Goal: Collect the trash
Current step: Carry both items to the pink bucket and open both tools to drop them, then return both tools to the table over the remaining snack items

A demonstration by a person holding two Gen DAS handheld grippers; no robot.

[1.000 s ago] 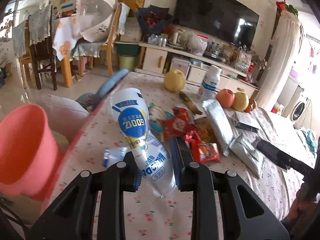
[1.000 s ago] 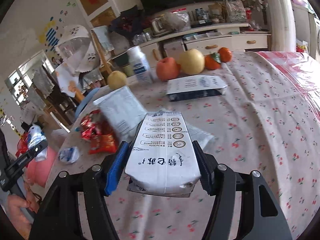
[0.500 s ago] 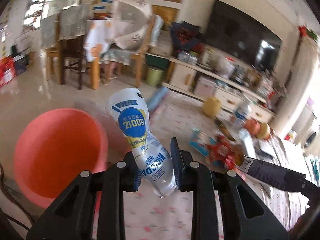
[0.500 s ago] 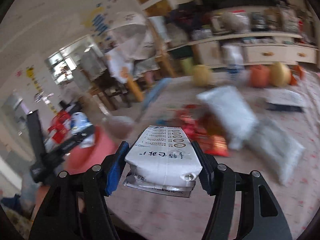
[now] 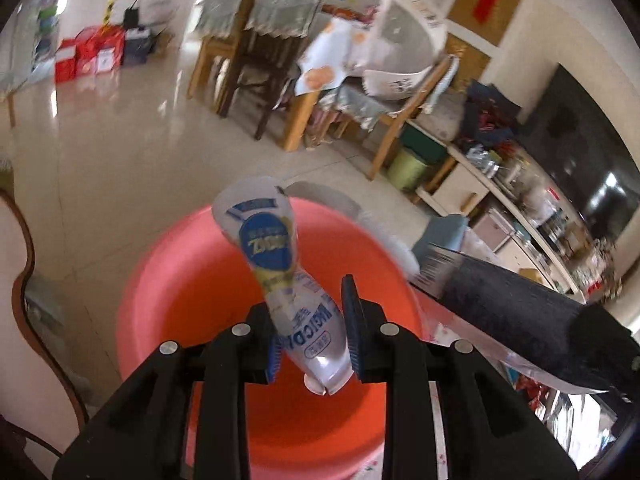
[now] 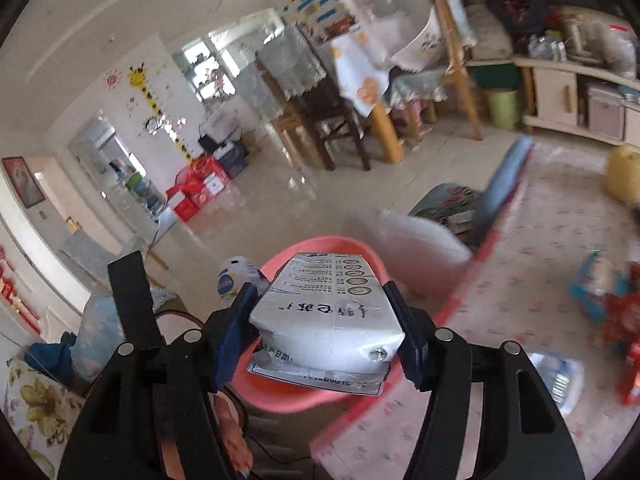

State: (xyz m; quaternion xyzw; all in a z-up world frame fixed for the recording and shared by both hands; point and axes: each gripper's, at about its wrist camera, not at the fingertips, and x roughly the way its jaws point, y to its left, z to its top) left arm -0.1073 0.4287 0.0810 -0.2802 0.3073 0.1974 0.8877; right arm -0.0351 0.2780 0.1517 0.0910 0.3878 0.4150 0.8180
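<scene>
- The crumpled white-and-blue wrapper [image 5: 280, 276] is pinched between the 2 blue pads of the left gripper [image 5: 312, 336], its printed end standing up and tilted left, directly over the open mouth of the pink bin [image 5: 192, 280].
- In the right wrist view the same wrapper [image 6: 234, 278] pokes up just left of the bin's rim, with the black left gripper body [image 6: 132, 300] beside it.
- The white packet [image 6: 332, 312] with black print sits clamped flat between the 2 pads of the right gripper [image 6: 320, 336], whose jaws stand fairly wide around it; a silver flap hangs beneath it.
- That packet hovers above the pink bin [image 6: 288, 396], which stands on the floor beside the edge of the table.
- The table [image 6: 520, 288] carries a floral cloth with a red border; red wrappers [image 6: 624, 320] and a blue-and-white wrapper [image 6: 592, 284] lie on it, blurred.
- The right gripper's black finger [image 5: 520, 316] crosses the left wrist view at the right, just beside the bin.
- Wooden chairs [image 5: 256, 52] stand on the glossy tile floor [image 5: 100, 160] beyond.
</scene>
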